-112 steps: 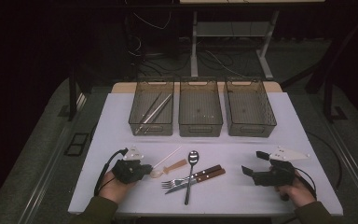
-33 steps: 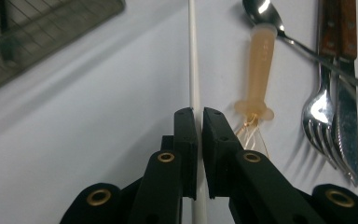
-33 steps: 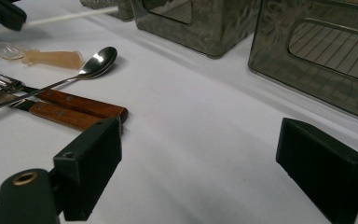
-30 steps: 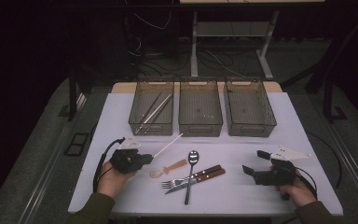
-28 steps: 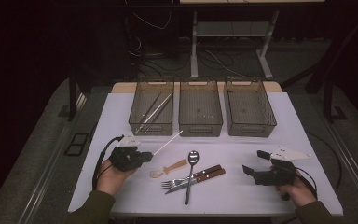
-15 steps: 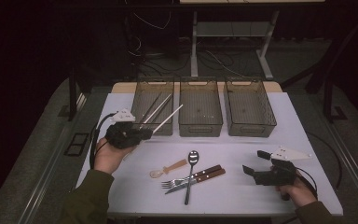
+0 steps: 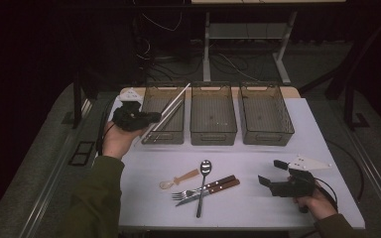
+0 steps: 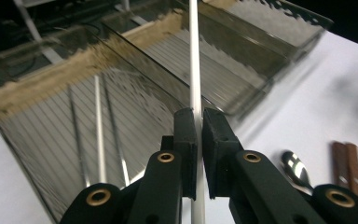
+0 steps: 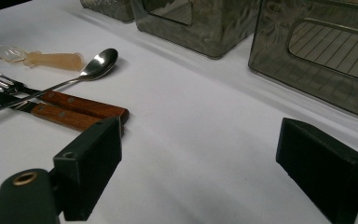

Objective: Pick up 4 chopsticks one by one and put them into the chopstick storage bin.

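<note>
1. Sorting of the cutlery into bins is, by my reading, at an early stage: the left bin [image 7: 162, 115] already holds a few thin sticks lying along its floor, while the middle bin [image 7: 213, 113] and the right bin [image 7: 266, 112] look bare.
2. Clamped in the left gripper [image 8: 198, 135] is a white chopstick [image 8: 195, 56], the pads pressed on it from both sides; in the high view the left gripper [image 7: 151, 118] hangs at the near left corner of the left bin, and the stick slants up and away over that bin, not yet inside it.
3. Resting near the right front of the table [image 7: 287, 134], the right gripper [image 7: 270, 174] has its jaws spread wide with nothing between them.
4. Left to sort, lying together at the front centre: a metal spoon [image 7: 203, 181], a fork [image 7: 198, 190] and a knife [image 7: 213, 191] with wooden handles, and a small pale spoon [image 7: 178, 179].
5. Compared with the frame from a second ago, the left hand has lifted the chopstick from beside the pale spoon and carried it up to the left bin; the right gripper and the remaining cutlery sit where they were.
</note>
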`<state>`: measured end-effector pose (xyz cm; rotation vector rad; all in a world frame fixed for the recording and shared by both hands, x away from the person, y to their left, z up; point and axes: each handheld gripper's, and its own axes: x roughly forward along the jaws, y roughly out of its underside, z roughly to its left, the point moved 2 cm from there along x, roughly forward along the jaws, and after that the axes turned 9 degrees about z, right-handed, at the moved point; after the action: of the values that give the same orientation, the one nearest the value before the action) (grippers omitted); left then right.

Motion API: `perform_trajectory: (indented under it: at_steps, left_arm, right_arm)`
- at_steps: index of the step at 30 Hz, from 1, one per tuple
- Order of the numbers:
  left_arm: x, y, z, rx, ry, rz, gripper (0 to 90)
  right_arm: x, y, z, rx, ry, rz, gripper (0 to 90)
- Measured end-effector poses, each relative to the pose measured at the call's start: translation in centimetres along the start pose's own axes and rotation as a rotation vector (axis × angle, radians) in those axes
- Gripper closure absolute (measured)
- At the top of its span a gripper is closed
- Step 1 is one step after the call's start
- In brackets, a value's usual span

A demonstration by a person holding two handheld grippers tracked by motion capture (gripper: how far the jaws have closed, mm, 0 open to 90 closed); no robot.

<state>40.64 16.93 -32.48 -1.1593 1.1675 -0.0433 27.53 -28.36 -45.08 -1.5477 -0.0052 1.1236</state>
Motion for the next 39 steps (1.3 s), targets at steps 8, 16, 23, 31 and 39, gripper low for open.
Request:
perform_trajectory:
  at_steps: [8,16,23,31,39]
  left_arm:
    - [1.7,-1.5,2.6,-0.025,-0.05,-0.013,84.4]
    - [4.5,-1.9,5.5,-0.084,-0.082,-0.008,84.5]
    - [6.7,-1.5,7.2,-0.12,-0.121,0.025,84.5]
    - [8.8,-0.5,7.2,-0.121,-0.126,0.099,84.6]
    - [10.1,0.0,6.9,-0.113,-0.141,0.176,84.5]
  right_arm:
    - [0.0,0.0,-0.1,0.003,-0.006,-0.005,14.3]
    - [0.0,0.1,-0.2,0.014,-0.009,-0.006,14.4]
    - [0.0,0.1,-0.2,0.014,-0.015,-0.005,14.4]
    - [-0.1,0.1,-0.1,0.012,-0.016,-0.005,14.4]
    - [0.0,0.1,-0.1,0.009,-0.017,-0.005,14.4]
